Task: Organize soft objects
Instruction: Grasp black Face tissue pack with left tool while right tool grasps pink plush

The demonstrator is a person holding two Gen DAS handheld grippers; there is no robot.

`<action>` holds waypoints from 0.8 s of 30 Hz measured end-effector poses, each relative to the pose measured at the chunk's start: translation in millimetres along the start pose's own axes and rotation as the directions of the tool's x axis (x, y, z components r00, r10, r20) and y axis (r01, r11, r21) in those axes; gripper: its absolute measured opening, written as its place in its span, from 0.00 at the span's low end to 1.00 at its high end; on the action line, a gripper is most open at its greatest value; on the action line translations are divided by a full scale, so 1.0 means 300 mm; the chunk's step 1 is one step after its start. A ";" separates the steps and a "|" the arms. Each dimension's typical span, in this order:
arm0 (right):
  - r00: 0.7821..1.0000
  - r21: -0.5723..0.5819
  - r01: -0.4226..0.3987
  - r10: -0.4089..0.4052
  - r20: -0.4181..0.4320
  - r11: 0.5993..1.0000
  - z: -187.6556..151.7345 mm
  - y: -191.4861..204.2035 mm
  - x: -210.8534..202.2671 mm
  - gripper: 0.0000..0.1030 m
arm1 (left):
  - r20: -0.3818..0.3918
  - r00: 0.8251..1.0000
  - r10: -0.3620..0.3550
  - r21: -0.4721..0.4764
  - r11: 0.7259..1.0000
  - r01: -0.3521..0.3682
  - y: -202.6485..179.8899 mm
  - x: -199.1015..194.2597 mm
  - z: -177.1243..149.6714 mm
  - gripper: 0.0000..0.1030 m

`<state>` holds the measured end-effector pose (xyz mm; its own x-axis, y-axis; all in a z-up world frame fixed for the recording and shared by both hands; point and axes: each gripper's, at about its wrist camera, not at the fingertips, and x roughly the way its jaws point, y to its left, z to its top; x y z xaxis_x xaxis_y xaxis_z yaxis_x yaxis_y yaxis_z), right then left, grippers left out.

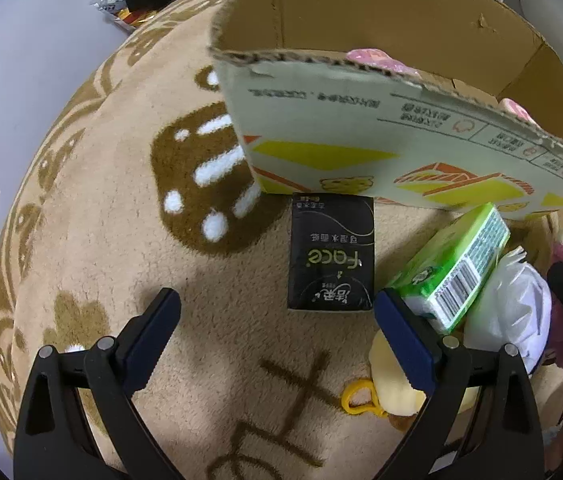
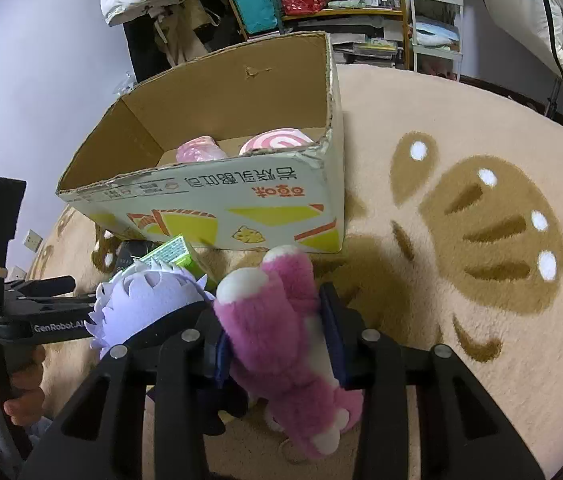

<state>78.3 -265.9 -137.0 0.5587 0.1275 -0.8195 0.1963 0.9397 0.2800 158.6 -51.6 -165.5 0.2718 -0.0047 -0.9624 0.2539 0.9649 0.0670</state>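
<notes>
Lying underfoot: beige rug [image 1: 81,240] with brown paw prints, cluttered shelves [image 2: 321,8] at 12 o'clock in the right wrist view. Standing open-topped on the rug: box [image 2: 241,200], two pink items already resting inside.

Right gripper [image 2: 277,332]: clamping a pink plush [image 2: 281,320] across its body, pads pressing into the fur on both sides. Plush running long axis 12-to-6 between the fingers, head end pointing toward 12, one foot dangling at 6. Box wall sitting just beyond the plush at 12 o'clock; judged as the governing relation, a lift up and over that near rim being required before any release.

Left gripper [image 1: 277,336]: jaws standing wide apart, holding nothing, pointing steeply down at the rug. Black tissue pack [image 1: 331,252] lying at 12 o'clock of the opening, long axis 12-to-6, far end touching the box. Green pack [image 1: 453,264] leaning at 2 o'clock, just beside the right finger. Left hand judged nearer both packs.

Partly hidden: white-and-lilac plush [image 2: 149,300] behind the right gripper's frame; yellow toy [image 1: 389,376] under the left gripper's finger. Box floor mostly concealed by its near wall. Remaining room inside not determinable.
</notes>
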 end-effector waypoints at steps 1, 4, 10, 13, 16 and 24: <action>1.000 0.000 0.000 0.000 -0.001 1.000 0.002 -0.002 0.001 0.39 | -0.004 1.000 -0.003 0.000 1.000 0.003 -0.001 0.007 0.002 0.94; 1.000 0.004 -0.003 0.003 -0.001 1.000 0.005 -0.006 0.006 0.39 | -0.010 1.000 -0.017 -0.008 1.000 0.017 0.007 0.026 0.009 0.94; 1.000 0.009 -0.005 0.005 -0.002 1.000 0.006 -0.012 0.010 0.39 | -0.014 0.999 -0.029 -0.017 0.999 0.029 0.021 0.057 0.025 0.94; 1.000 0.008 -0.005 0.005 -0.004 1.000 0.005 -0.011 0.011 0.39 | -0.016 0.999 -0.028 -0.021 0.999 0.028 0.021 0.069 0.032 0.94; 1.000 0.007 -0.004 0.004 -0.006 1.000 0.006 -0.012 0.013 0.39 | -0.015 0.999 -0.033 -0.031 0.999 0.032 0.024 0.076 0.033 0.94; 1.000 0.005 -0.003 0.003 -0.007 1.000 0.006 -0.013 0.015 0.39 | -0.016 0.999 -0.049 -0.049 0.998 0.048 0.046 0.105 0.053 0.92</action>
<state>81.6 -269.7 -140.9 0.5535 0.1328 -0.8222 0.1988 0.9376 0.2852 185.2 -42.7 -190.7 0.2437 -0.0478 -0.9687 0.2207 0.9753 0.0074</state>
